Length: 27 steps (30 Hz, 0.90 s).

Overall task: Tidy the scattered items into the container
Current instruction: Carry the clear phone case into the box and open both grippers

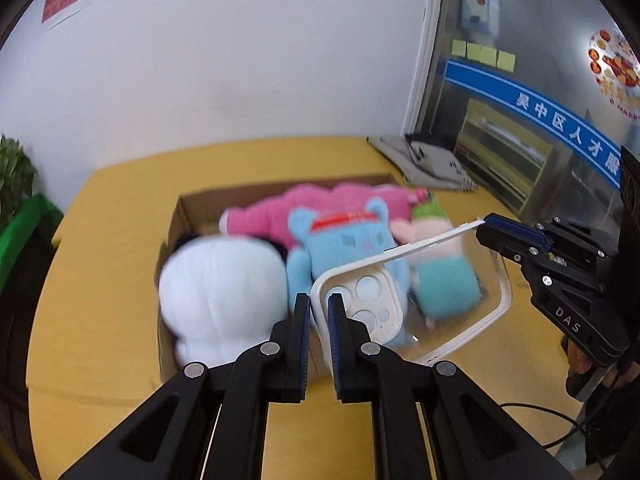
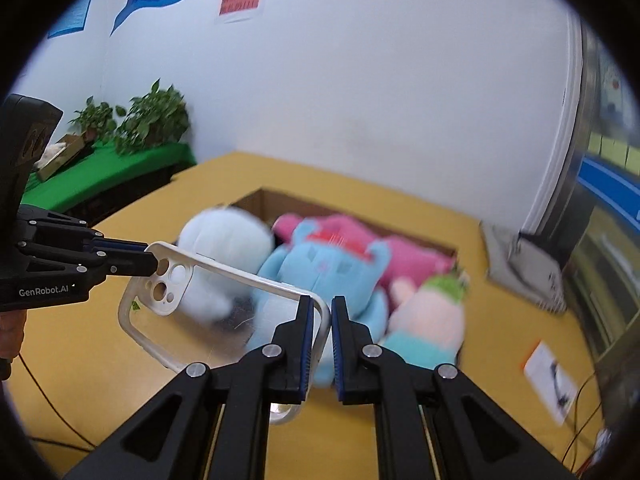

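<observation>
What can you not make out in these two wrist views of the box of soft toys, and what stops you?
- Box floor, both views: covered by toys.
- White toy, left view: motion blur hides its face.
- Small toy, right view: blurred; lower part behind the right gripper.
- Blue toy, left view: lower body behind the phone case.
- Papers, right view: print too smeared to read.

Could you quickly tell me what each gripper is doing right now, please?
Left gripper: closed on the camera-end rim of the clear phone case.
Right gripper: closed on the opposite end's rim of the same case, held above the cardboard box.
</observation>
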{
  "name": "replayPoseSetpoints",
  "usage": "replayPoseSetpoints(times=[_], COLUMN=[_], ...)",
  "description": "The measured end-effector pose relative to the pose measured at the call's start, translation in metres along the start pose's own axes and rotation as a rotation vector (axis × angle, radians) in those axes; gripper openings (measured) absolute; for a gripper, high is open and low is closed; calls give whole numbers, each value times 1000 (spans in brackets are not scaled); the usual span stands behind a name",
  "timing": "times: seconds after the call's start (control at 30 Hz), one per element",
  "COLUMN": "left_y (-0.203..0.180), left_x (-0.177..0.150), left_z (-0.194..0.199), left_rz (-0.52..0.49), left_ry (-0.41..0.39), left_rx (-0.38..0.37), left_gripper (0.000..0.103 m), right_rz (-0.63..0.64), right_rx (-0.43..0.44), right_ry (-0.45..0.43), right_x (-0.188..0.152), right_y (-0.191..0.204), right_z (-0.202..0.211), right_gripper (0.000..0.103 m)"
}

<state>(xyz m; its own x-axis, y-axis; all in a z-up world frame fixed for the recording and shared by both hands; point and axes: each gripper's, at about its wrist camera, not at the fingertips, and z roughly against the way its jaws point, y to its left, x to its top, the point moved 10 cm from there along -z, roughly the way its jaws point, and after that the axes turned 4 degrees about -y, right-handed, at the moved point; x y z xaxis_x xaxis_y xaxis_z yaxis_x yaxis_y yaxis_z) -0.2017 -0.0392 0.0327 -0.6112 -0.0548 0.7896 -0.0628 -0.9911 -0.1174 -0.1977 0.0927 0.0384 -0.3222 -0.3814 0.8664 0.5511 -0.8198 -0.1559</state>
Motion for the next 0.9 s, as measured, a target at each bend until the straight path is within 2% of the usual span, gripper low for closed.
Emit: replayPoseSetpoints(times=[0.17, 0.33, 0.4, 0.53, 0.67, 0.73, 0.77, 0.8, 0.87, 0.9], left_y=[14, 35, 47, 59, 55, 55, 58, 62, 72, 76], left_x=[69, 99, 100, 80, 57, 56, 58, 62, 73, 79], left_z=[-56, -127, -158, -204, -225, -222, -218, -213, -193, -181], left_rz=[1, 80, 94, 144, 150, 164, 183, 207, 245, 250], left_ry=[-14, 49, 81, 167, 208, 193, 184, 160, 81, 45], left_rx=[-13, -27, -14, -18, -19, -27, -32, -32, -10, 0], left_gripper=[9, 9, 9, 9, 10, 20, 43, 72, 94, 96], right_rz=[-19, -57, -77, -133, -144, -150, -158, -167, -168, -160], right_rx=[-24, -28, -17, 13, 9, 13, 12, 12, -2, -27], right_ry=[-35, 24, 72, 170, 246, 260, 257, 251, 233, 211], right_x=[47, 64, 56, 26, -7, -16, -17, -16, -14, -12], right_y=[-39, -74, -82, -91, -92, -93, -94, -96, -99, -102], right_z=[-51, -119, -149, -195, -221, -225, -223, -220, -211, -202], right_gripper=[8, 8, 8, 8, 8, 8, 9, 10, 32, 58])
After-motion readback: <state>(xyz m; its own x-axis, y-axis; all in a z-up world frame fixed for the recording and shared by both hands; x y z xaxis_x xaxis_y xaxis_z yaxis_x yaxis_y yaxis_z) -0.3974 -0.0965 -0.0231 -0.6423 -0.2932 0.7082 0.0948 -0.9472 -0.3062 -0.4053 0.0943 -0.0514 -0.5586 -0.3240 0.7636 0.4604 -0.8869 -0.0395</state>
